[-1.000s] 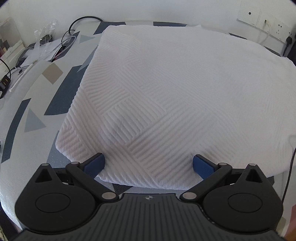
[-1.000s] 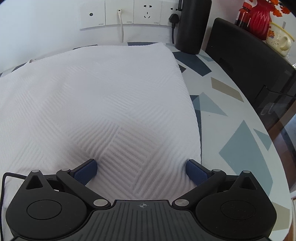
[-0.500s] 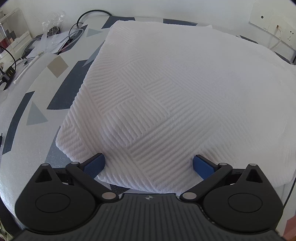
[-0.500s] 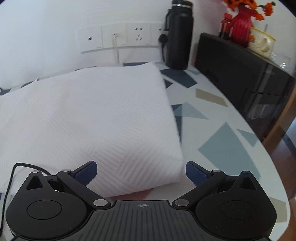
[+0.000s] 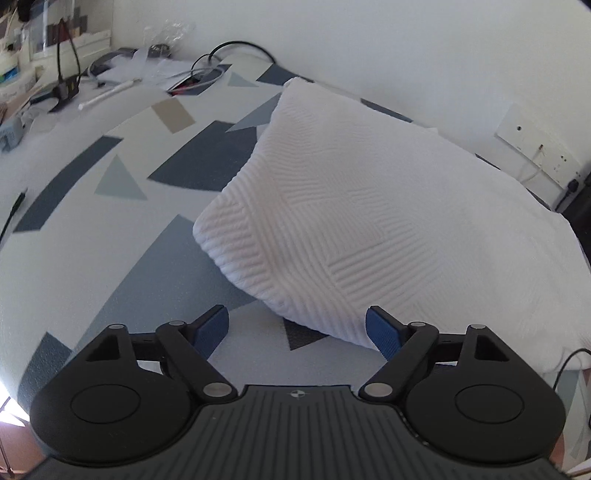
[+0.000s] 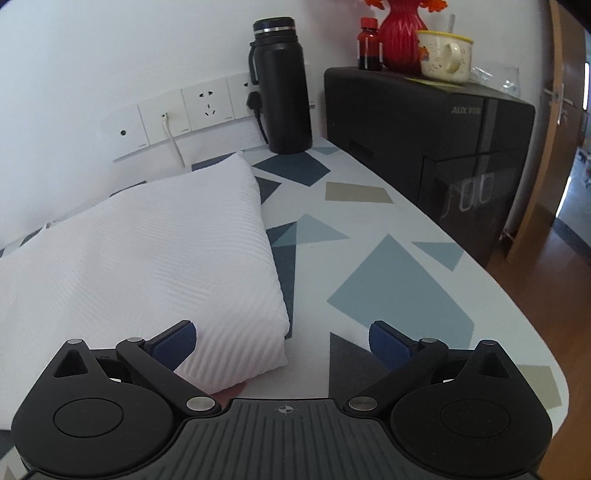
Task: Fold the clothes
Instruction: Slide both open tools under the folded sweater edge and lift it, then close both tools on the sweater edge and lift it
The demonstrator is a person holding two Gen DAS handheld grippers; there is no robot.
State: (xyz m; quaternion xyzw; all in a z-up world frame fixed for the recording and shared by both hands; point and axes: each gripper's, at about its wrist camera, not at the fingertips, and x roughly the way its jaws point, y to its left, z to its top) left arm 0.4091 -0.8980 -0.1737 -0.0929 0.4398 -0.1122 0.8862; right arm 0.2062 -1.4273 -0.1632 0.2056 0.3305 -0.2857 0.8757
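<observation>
A white ribbed cloth (image 5: 369,221) lies folded on a table (image 5: 92,258) with a blue and grey geometric pattern. In the left wrist view my left gripper (image 5: 297,330) hovers at the cloth's near left corner. Its jaws are closing, with mostly bare table between them and the cloth's edge just by the right pad (image 5: 384,332). In the right wrist view the cloth (image 6: 166,258) ends in its near right corner, which lies between the jaws of my right gripper (image 6: 282,343), close to the left pad (image 6: 177,341). That gripper is open and presses on nothing.
A black flask (image 6: 280,85) stands by wall sockets (image 6: 207,107) at the back. A black appliance (image 6: 424,140) with a red vase (image 6: 402,33) and a mug (image 6: 443,55) flanks the table's right edge. Cables and small clutter (image 5: 110,81) lie at the far left.
Both grippers have drawn back off the cloth towards its outer corners, the left one leftward, the right one rightward. The left jaws stand narrower than before.
</observation>
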